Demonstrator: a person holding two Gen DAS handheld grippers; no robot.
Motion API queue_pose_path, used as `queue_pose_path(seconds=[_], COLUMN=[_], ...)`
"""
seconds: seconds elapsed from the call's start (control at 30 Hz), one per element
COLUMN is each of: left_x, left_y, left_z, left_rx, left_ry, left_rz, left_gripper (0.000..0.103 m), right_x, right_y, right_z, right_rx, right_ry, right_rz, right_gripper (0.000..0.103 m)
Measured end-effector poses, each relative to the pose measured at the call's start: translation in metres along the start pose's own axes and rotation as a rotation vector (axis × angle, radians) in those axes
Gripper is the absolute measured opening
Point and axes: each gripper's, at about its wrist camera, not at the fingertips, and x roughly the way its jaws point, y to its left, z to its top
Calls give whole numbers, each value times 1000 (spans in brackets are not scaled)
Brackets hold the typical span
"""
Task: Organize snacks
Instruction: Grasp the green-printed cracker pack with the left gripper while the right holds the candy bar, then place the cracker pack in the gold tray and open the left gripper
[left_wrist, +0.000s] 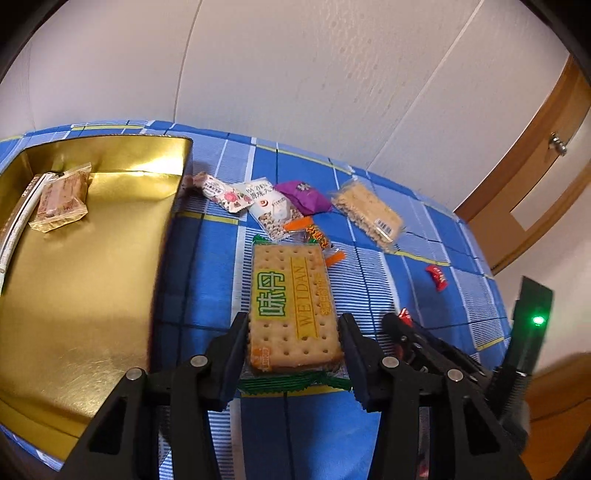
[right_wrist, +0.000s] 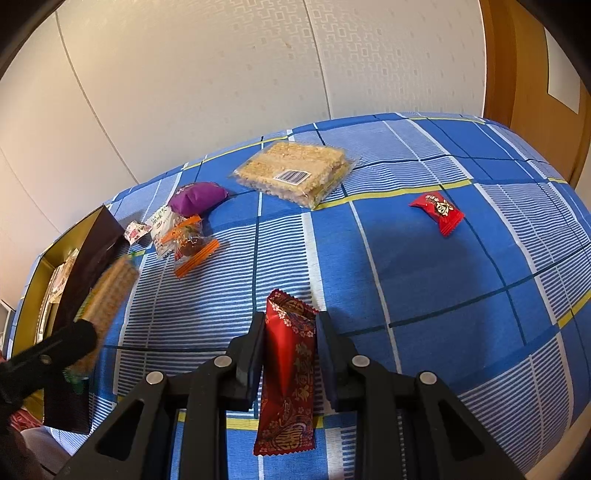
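Note:
My left gripper (left_wrist: 293, 321) is shut on a cracker packet (left_wrist: 288, 291) with green lettering, held by its long sides above the blue checked cloth (left_wrist: 388, 280). Just to its left stands an open gold box (left_wrist: 92, 295) with a small beige snack (left_wrist: 61, 201) in its far corner. In the right wrist view the same packet (right_wrist: 110, 291) shows blurred beside the box's dark wall (right_wrist: 92, 251). My right gripper (right_wrist: 291, 317) is shut on a long red patterned packet (right_wrist: 291, 369), which hangs upright between the fingers over the cloth.
Loose on the cloth lie a clear rice-crisp pack (right_wrist: 295, 173), a purple packet (right_wrist: 197, 197), orange-edged sweets (right_wrist: 190, 243), a white nut packet (left_wrist: 271, 210), a pink flowered packet (left_wrist: 221, 194) and a small red candy (right_wrist: 437, 210). A wall stands behind, a wooden door (left_wrist: 546, 147) at the right.

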Motion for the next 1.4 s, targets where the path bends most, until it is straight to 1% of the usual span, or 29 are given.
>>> queue_pose_path(seconds=[0.27,0.37,0.53,0.67,0.83,0.9,0.97,1.23,1.33,1.4], left_x=[-31,-39,-53,-60,-64,-65,-65,-53,-50,-47], left_y=[17,29,62,86,117,128,141,182,193,198], left_z=[6,11,17,17,14,13,12,14,18,23], left_rx=[-19,-38,-91,-101,-124,-133,-138,-160,-149,-130], left_ry=[-48,-62,-73,-82,-67,-61,-42,27,45,60], left_rz=[-23,-12,11,57,118,135,161,252,288,335], left_gripper=[49,49,49,49,49,49,49,49,49,49], right_x=[1,1,1,1,1,1,1,-3,-6,-5], right_y=[2,3,3,4,5,4,3,11,14,16], right_z=[-1,-1,-2,-2,-2,-1,-1,-2,-1,-1], right_rx=[-10,-16,-26,-27,-23,-8,2,-29,-39,-41], right_ry=[-3,-3,-5,-5,-7,-8,-5,-30,-43,-43], right_rz=[-13,-17,-23,-26,-31,-8,18,31,41,47], right_gripper=[27,27,27,27,27,27,27,27,27,27])
